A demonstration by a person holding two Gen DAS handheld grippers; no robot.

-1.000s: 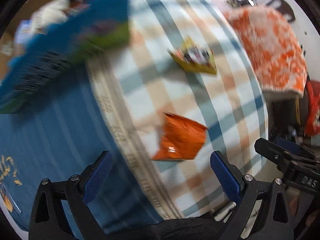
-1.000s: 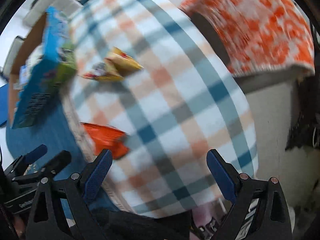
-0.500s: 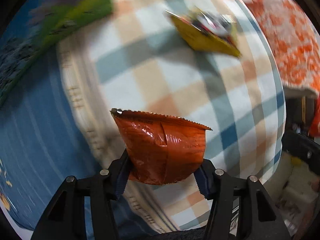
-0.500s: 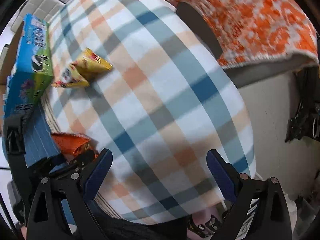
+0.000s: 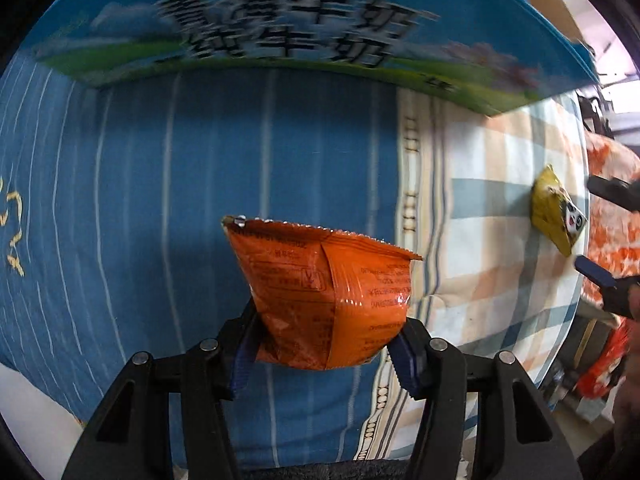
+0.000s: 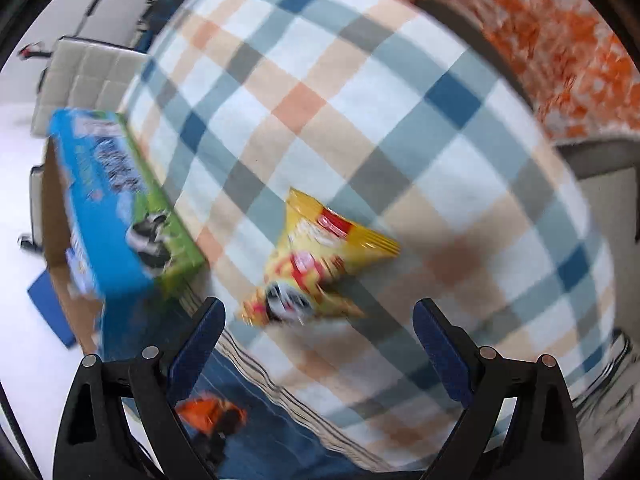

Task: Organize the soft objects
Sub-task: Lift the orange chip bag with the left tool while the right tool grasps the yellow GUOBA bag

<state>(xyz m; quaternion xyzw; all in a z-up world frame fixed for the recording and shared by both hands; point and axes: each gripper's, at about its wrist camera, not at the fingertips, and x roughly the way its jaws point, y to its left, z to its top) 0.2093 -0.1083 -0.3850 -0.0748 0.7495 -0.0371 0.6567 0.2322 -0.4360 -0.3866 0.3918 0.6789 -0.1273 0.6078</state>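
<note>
Bed: covered by plaid blanket, with blue striped sheet alongside; soft, uneven footing, so anything set down may tip or slide.
Milk carton box: blue and green, lying at the seam between sheet and blanket; looms close above the orange bag in the left wrist view. Likely the drop-off point, judged only from task wording; open side not visible from here, so a blind approach could hit the box wall and knock it askew.
Orange snack bag: held off the bed, above the blue sheet, pinched at its lower end; top seal upright and free.
Risk, orange bag: slick film, air-filled; may squirt out of the pads or burst if squeezed harder.
Yellow snack bag: lying flat on the plaid blanket, just beside the box corner, between and ahead of the right fingers; not touched.
Risk, yellow bag: flat on yielding cloth; fingers could pinch blanket along with bag, or push the bag away.
Left hand-held gripper: closed onto the orange bag, pads pressing both sides.
Right hand-held gripper: spread wide, holding nothing.
Risk, both: working close together near the box; collision possible.
</note>
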